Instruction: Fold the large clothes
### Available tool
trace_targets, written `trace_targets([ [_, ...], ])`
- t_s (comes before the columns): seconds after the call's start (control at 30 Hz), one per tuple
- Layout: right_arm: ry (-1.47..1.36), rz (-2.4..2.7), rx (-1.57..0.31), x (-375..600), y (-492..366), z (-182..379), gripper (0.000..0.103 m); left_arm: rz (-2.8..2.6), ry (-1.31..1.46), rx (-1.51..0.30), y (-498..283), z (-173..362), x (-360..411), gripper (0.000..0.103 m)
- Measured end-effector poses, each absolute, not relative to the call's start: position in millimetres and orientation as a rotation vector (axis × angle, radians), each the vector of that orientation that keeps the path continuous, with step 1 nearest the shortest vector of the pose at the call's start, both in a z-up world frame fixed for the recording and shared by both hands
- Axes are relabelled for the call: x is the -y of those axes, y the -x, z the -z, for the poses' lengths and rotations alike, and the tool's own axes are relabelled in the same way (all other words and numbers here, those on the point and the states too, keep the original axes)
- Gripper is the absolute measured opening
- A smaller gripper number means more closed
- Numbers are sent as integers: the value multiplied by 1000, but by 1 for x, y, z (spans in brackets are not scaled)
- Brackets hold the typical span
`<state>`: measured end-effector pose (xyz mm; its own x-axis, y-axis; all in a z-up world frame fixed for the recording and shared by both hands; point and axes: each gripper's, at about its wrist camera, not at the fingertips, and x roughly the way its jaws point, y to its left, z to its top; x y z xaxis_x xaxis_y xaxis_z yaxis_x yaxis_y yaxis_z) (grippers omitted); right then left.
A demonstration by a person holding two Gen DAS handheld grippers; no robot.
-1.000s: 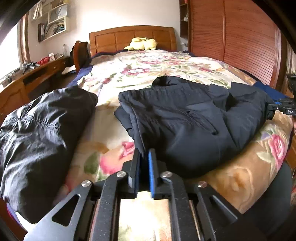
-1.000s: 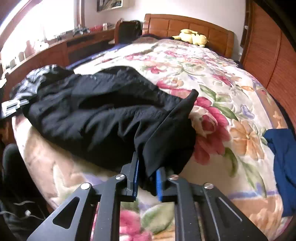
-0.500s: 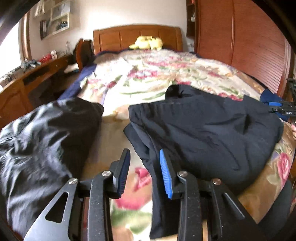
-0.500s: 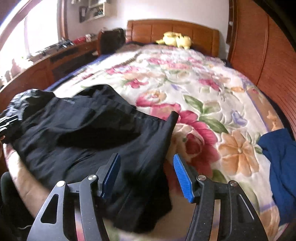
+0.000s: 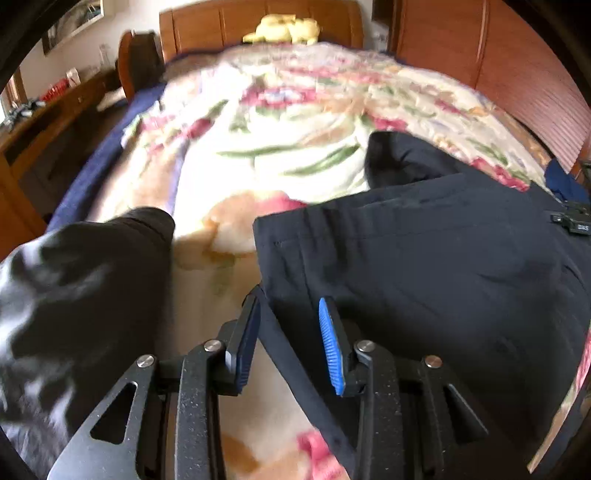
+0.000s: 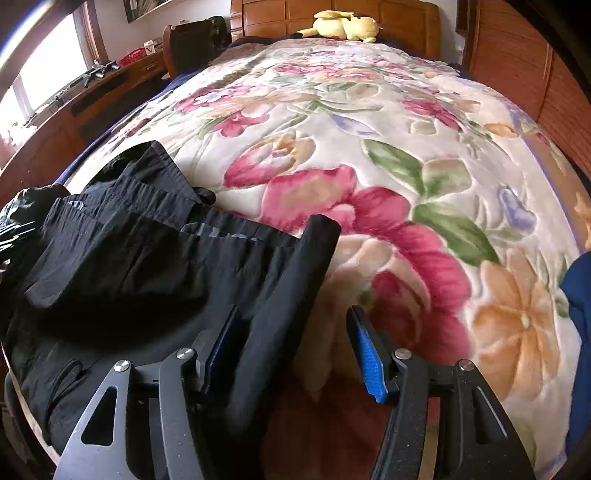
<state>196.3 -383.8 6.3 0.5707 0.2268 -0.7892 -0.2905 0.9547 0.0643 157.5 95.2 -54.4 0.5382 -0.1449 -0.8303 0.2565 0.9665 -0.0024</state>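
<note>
In the left wrist view the left hand-held gripper (image 5: pixel 288 339) is released, its blue-padded fingers (image 5: pixel 331 350) spread, with the near edge of the dark navy trousers (image 5: pixel 424 266) running between them at 6 o'clock. The trousers lie flat on the floral bedspread (image 5: pixel 288 122) from 5 to 3 o'clock, waistband toward the headboard. At 9 o'clock a crumpled black jacket (image 5: pixel 74 295) sits just beside them, a strip of bedspread between the two. In the right wrist view the right hand-held gripper (image 6: pixel 295 354) is likewise released, its fingers wide apart; a fold of the trousers (image 6: pixel 155 266) lies against the left finger and the bedspread (image 6: pixel 424 155) shows in the rest of the gap. The trousers fill 7 to 10 o'clock there, near the foot of the bed. A blue cloth (image 6: pixel 580 306) lies at the 3 o'clock edge. Farther off, at 12 o'clock, a yellow plush toy (image 6: pixel 345 26) rests against the wooden headboard (image 6: pixel 406 22), with a wooden surface (image 6: pixel 92 92) at 10 o'clock and a wooden wardrobe (image 6: pixel 528 55) at 1 o'clock.
</note>
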Motion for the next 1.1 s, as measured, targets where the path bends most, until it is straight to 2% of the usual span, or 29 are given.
trace_targets([
  [0.03, 80, -317, -906, 382, -196, -5, 44, 244, -127, -987, -162, 58, -95, 34],
  [0.07, 92, -324, -896, 380, -197, -6, 40, 247, -125, -998, -166, 62, -95, 34],
  [0.13, 129, -328, -879, 376, -195, -3, 21, 255, -114, -1016, -173, 66, -95, 34],
  [0.23, 171, -322, -837, 371, -195, -3, 7, 261, -117, -1015, -177, 70, -92, 34],
  [0.3, 186, -323, -799, 368, -194, -6, 3, 276, -126, -984, -174, 69, -90, 34],
  [0.4, 194, -323, -735, 366, -192, -13, 2, 299, -153, -949, -171, 67, -88, 8],
  [0.47, 192, -333, -692, 365, -189, -22, 2, 292, -163, -927, -169, 61, -89, 5],
  [0.7, 191, -305, -599, 364, -202, -44, 2, 157, -150, -746, -168, 8, -112, 4],
  [1.0, 250, -243, -701, 334, -256, -19, 2, 118, -146, -718, -173, 8, -115, 5],
  [1.1, 223, -226, -691, 337, -250, -23, 2, 131, -123, -709, -157, 1, -117, 9],
])
